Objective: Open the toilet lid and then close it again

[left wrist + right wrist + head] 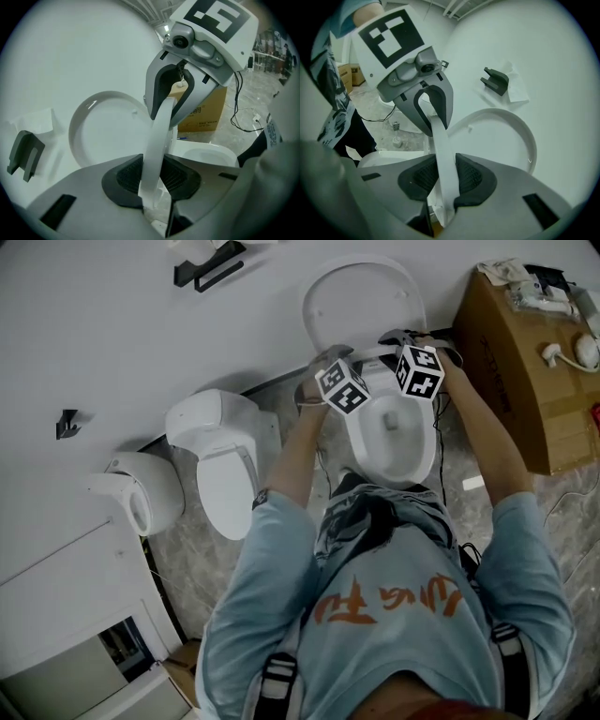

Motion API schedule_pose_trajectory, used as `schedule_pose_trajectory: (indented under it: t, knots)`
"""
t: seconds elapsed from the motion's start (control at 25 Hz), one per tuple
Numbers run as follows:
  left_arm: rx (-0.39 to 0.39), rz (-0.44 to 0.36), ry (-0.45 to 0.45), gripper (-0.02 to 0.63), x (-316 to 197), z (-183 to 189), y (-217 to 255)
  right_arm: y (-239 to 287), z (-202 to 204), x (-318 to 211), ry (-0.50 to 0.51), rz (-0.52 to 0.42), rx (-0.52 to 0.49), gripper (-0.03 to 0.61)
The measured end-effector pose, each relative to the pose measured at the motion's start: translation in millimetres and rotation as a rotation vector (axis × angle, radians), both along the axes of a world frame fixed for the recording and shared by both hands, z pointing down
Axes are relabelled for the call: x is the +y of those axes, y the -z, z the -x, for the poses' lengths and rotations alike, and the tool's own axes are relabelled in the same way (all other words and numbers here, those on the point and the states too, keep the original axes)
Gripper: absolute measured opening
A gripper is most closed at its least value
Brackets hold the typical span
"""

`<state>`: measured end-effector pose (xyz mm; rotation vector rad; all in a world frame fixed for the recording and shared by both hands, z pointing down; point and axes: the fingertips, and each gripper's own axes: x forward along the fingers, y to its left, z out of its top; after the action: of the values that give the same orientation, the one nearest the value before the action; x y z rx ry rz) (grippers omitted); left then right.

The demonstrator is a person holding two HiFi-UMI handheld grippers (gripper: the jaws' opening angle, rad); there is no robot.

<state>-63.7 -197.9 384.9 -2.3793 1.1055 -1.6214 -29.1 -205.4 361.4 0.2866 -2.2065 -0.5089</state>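
Note:
A white toilet bowl stands against the wall, its round lid upright and leaning back on the wall. A white seat ring is raised off the bowl, held from both sides. In the left gripper view its edge runs as a pale strip from my left gripper up to my right gripper. My left gripper is shut on it. The right gripper view shows the same strip pinched in my right gripper, with the left gripper at its far end.
A second toilet with its lid down and a white wall fixture stand to the left. A cardboard box with small items sits close on the right. A black bracket hangs on the wall. Cables lie on the floor.

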Motion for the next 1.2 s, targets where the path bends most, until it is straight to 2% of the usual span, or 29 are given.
schedule_pose_trajectory:
  t: [0.08,0.32,0.56,0.72,0.96,1.12,1.2]
  knots:
    - [-0.002,0.012,-0.015,0.110,16.0,-4.4,-4.6,-3.0,-4.6,16.8,0.018,-0.022,0.009,0.107]
    - [-0.095,-0.006,-0.059,0.098,56.6,-16.7,-22.0,-19.9,-18.6,60.0,0.071,-0.074,0.071,0.094]
    - [-0.169,0.021,-0.157,0.086,112.0,-30.8,-55.8,-53.6,-32.4,116.2,0.127,-0.091,0.149,0.089]
    - [-0.134,0.121,-0.204,0.115,147.4,-41.2,-81.1,-77.6,-40.6,149.6,0.152,-0.027,0.181,0.109]
    - [-0.197,0.217,-0.298,0.149,195.5,-52.3,-122.5,-121.7,-53.7,197.1,0.199,0.056,0.254,0.140]
    - [-0.182,0.321,-0.331,0.193,231.4,-59.2,-149.9,-152.5,-59.3,231.1,0.217,0.145,0.276,0.172]
    - [-0.179,0.345,-0.345,0.204,243.8,-61.9,-160.6,-164.5,-62.4,242.3,0.204,0.182,0.271,0.186]
